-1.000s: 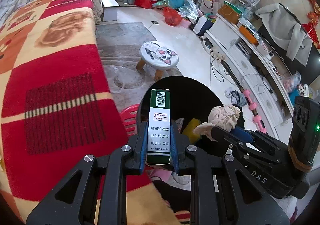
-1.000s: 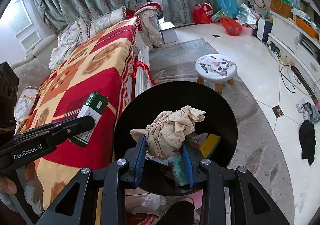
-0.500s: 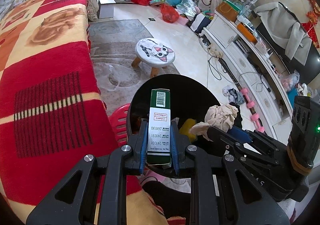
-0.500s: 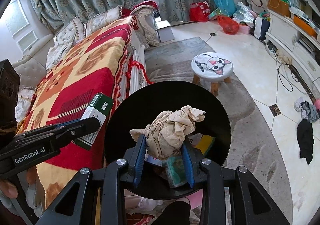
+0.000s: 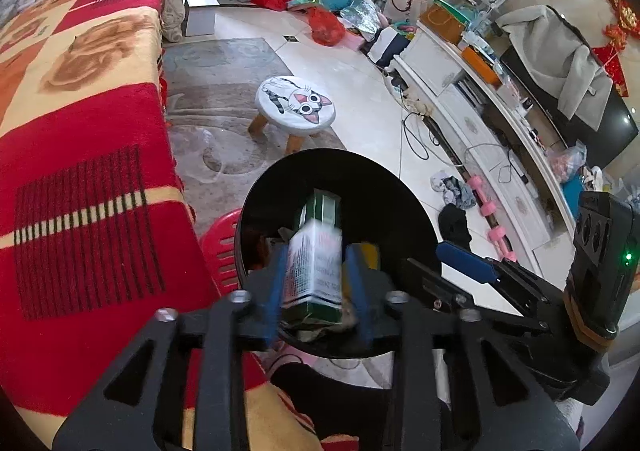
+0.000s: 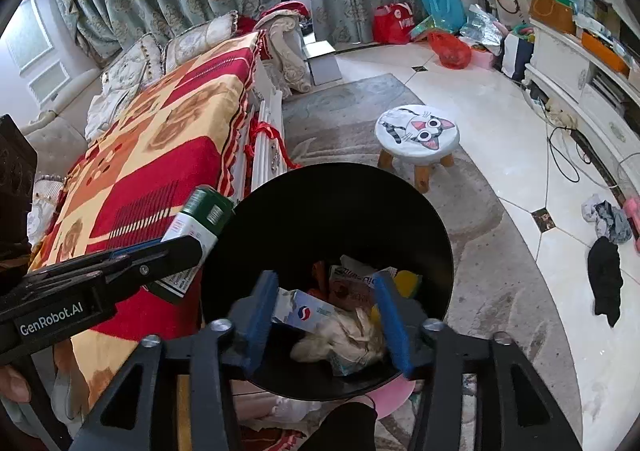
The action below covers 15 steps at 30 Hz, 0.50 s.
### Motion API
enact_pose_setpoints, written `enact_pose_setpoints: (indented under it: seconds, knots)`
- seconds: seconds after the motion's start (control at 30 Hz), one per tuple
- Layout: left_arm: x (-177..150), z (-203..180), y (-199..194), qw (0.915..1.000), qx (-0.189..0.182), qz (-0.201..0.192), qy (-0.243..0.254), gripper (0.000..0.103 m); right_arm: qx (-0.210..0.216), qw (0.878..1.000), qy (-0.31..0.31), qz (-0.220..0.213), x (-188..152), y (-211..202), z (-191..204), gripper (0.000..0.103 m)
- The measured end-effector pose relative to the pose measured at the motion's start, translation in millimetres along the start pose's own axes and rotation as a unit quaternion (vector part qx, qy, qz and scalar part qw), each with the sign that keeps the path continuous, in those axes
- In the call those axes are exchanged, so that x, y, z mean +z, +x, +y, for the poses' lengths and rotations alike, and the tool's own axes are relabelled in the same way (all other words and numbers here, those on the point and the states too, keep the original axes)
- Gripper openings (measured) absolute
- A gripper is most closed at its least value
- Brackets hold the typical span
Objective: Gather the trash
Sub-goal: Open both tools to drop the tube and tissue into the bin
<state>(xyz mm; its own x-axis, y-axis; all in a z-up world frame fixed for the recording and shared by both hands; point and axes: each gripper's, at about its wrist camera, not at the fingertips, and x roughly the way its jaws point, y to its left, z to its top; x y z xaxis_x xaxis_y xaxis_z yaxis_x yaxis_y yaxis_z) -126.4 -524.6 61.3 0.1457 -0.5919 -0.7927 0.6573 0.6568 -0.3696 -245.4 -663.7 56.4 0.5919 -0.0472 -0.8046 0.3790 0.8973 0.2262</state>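
The right view looks into the round black bin: a crumpled beige rag lies on cartons and a yellow sponge, below the right hand-held gripper, whose blue pads have just been opening and stand apart with nothing between them. The left view hides most of that litter behind the box, a green and white carton, blurred, its long axis pointing away from the camera and down into the bin. The left hand-held gripper has just been opening too; its pads flank the box without pressing, over the bin's rim beside the fuzzy red and yellow blanket
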Motion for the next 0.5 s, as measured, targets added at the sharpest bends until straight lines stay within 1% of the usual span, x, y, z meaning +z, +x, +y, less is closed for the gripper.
enact_pose_setpoints:
  seconds: [0.03, 0.13, 0.23, 0.4, 0.43, 0.5]
  knots:
    - [0, 1, -1, 1.0000, 0.000, -0.001, -0.003, 0.040, 0.002, 1.000, 0.001, -0.001, 0, -1, 0, 0.064]
    - [-1, 4, -5, 1.0000, 0.001, 0.000, -0.006, 0.040, 0.006, 1.000, 0.001, 0.001, -1, -1, 4, 0.064]
    - [-6, 8, -13, 0.9999, 0.012, -0.004, -0.009, 0.040, 0.010, 1.000, -0.003, 0.003, -3, 0, 10, 0.064]
    - [-19, 27, -36, 0.9985, 0.051, -0.011, -0.014, 0.040, 0.025, 0.999, -0.022, 0.006, -7, 0, 32, 0.064]
    - [-22, 32, -42, 0.9978, 0.063, -0.012, -0.016, 0.040, 0.028, 0.999, -0.025, 0.007, -8, 1, 37, 0.064]
    - [-30, 47, -56, 0.9968, 0.075, -0.015, -0.025, 0.040, 0.036, 0.999, -0.034, 0.010, -9, 3, 49, 0.064]
